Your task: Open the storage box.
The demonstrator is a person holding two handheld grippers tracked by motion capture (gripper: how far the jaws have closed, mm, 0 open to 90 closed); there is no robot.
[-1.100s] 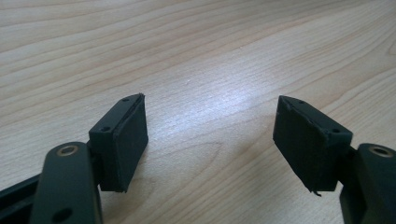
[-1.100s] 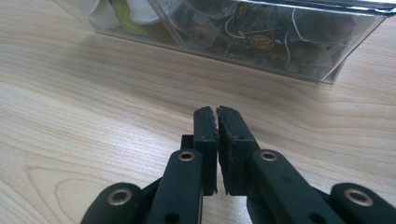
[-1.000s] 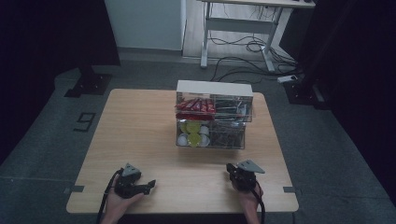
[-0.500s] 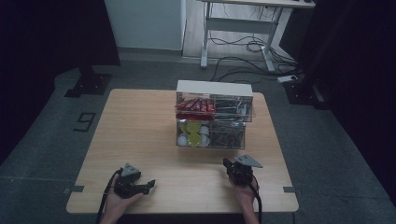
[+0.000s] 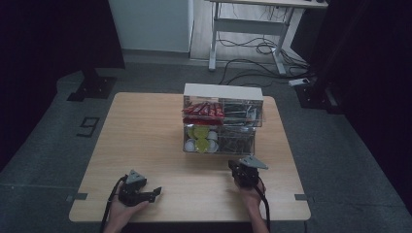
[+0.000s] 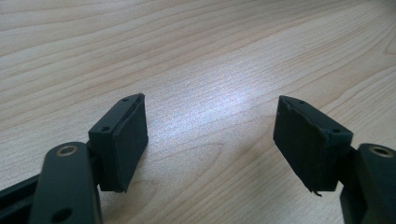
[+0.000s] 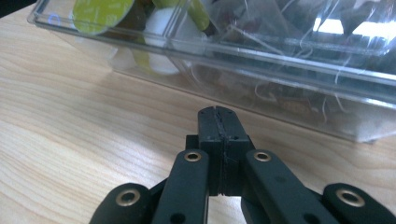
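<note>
Surface: pale wood-grain rectangular surface (image 5: 145, 136), dark floor around it.
Organiser: clear plastic two-tier drawer organiser with white top (image 5: 223, 119), far-centre of the surface, a bit right of middle.
Upper tier: red packets (image 5: 201, 109) on its left side; right side holds dark thin items, too small to tell.
Lower tier: yellow-green and white round capsules (image 5: 199, 139) on its left side; right side a tangle of dark wiry pieces (image 5: 235, 141), not identifiable.
Left hand-held gripper: (image 5: 153, 193) near-left of the surface, held in the person's left hand (image 5: 121, 208), jaws pointing right; well apart from the organiser.
Left state: jaws spread wide apart, nothing between them; the left gripper view shows bare wood grain between the two black pads (image 6: 123, 140).
Right hand-held gripper: (image 5: 238, 167) near-right of the surface, in the person's right hand (image 5: 250, 194), grey three-cornered plate on top, pointing at the organiser's lower drawer (image 7: 261, 70).
Right state: jaws pressed together, pads meeting with nothing clamped; tips (image 7: 218, 116) just in front of the clear drawer front, contact cannot be told.
Background: white desk frame (image 5: 248, 24) and cables (image 5: 252, 58) on the floor, far side.
</note>
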